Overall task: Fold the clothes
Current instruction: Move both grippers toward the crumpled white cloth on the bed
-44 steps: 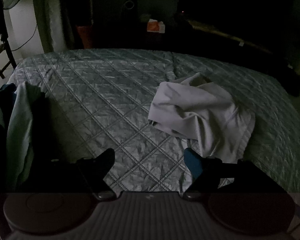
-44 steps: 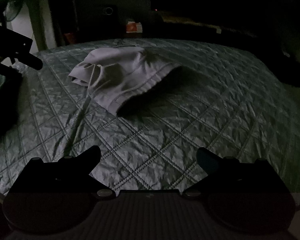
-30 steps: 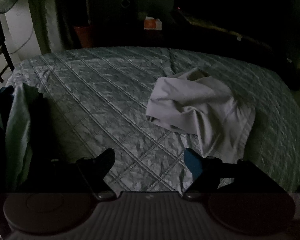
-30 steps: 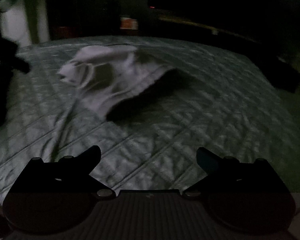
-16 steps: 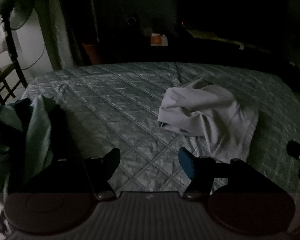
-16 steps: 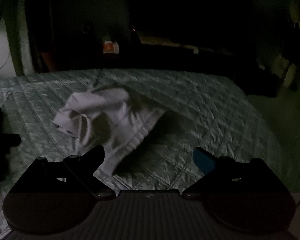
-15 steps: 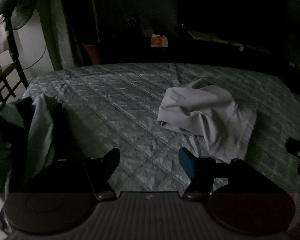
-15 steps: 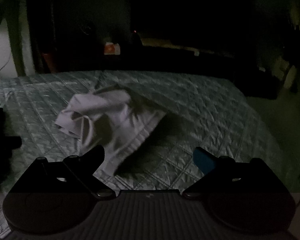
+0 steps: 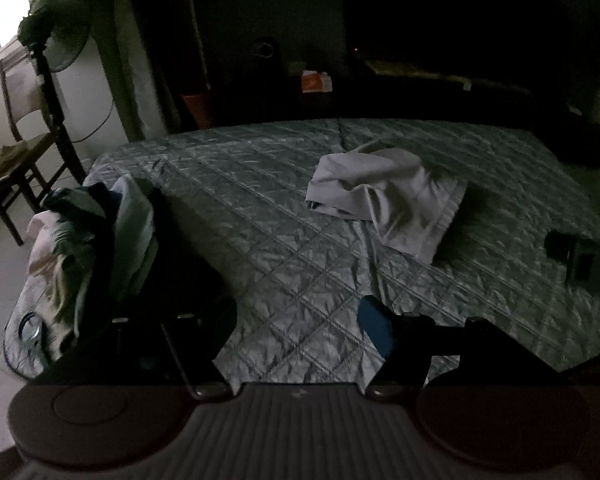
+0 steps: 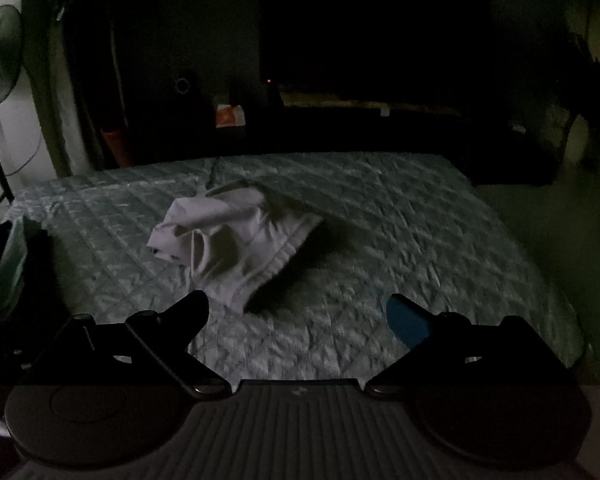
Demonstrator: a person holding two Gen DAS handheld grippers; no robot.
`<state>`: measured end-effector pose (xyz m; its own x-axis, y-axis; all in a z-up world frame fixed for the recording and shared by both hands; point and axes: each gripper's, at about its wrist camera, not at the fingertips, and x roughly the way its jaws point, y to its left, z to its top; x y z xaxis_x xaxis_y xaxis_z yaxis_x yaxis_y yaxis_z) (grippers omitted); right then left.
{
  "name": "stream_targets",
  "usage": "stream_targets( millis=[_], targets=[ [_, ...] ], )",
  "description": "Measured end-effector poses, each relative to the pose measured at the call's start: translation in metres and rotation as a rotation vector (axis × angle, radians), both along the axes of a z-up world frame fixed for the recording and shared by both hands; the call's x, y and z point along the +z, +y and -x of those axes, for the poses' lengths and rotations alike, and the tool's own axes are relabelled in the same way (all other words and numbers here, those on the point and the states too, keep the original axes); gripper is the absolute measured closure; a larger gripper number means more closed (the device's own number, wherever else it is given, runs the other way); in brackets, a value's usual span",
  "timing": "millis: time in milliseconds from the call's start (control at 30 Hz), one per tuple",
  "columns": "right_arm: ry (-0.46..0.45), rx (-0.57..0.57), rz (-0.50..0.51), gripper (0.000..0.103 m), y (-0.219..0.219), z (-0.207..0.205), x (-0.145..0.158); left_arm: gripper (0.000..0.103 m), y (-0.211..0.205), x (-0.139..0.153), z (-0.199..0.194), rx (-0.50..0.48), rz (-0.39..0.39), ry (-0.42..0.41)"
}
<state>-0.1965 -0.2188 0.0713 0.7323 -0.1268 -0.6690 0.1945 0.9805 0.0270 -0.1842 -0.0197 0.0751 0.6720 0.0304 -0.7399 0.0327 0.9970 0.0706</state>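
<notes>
1. White garment [image 9: 384,200] lies crumpled on the quilted bed [image 9: 260,208], ahead of my left gripper [image 9: 296,320] and a little to its right; from my right gripper [image 10: 298,312] it sits ahead and slightly left [image 10: 236,240].
2. My left gripper hangs over the near part of the bed, fingers spread, holding nothing.
3. My right gripper is likewise spread wide and empty, apart from the garment.
4. To the left of my left gripper I see a pile of clothes [image 9: 92,240] at the bed's edge.
5. Further left stand a fan [image 9: 56,48] and a chair [image 9: 16,148].
</notes>
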Motion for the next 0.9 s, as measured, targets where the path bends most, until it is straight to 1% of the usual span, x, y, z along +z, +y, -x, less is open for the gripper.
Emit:
stream_targets(
  millis=[233,400,500,633,800,900],
  targets=[
    [0.067,-0.057,-0.043,0.005,-0.016,0.027,-0.001,0.033,-0.014,0.019,0.017,-0.013,0.025,0.003],
    [0.063,-0.062,-0.01,0.005,-0.013,0.043,0.008,0.028,-0.022,0.025,0.031,-0.031,0.061,0.011],
    [0.06,-0.052,-0.006,0.004,-0.009,0.05,0.013,0.027,-0.027,0.027,0.038,-0.046,0.044,0.015],
    [0.052,-0.038,-0.006,0.004,-0.003,0.051,0.019,0.026,-0.029,0.03,0.042,-0.041,0.035,0.029],
    [0.043,-0.021,-0.002,0.004,0.004,0.049,0.022,0.025,-0.027,0.034,0.042,-0.023,0.02,0.033],
    [0.039,-0.013,-0.005,0.004,0.006,0.049,0.022,0.025,-0.026,0.034,0.041,-0.029,0.02,0.031]
  ],
)
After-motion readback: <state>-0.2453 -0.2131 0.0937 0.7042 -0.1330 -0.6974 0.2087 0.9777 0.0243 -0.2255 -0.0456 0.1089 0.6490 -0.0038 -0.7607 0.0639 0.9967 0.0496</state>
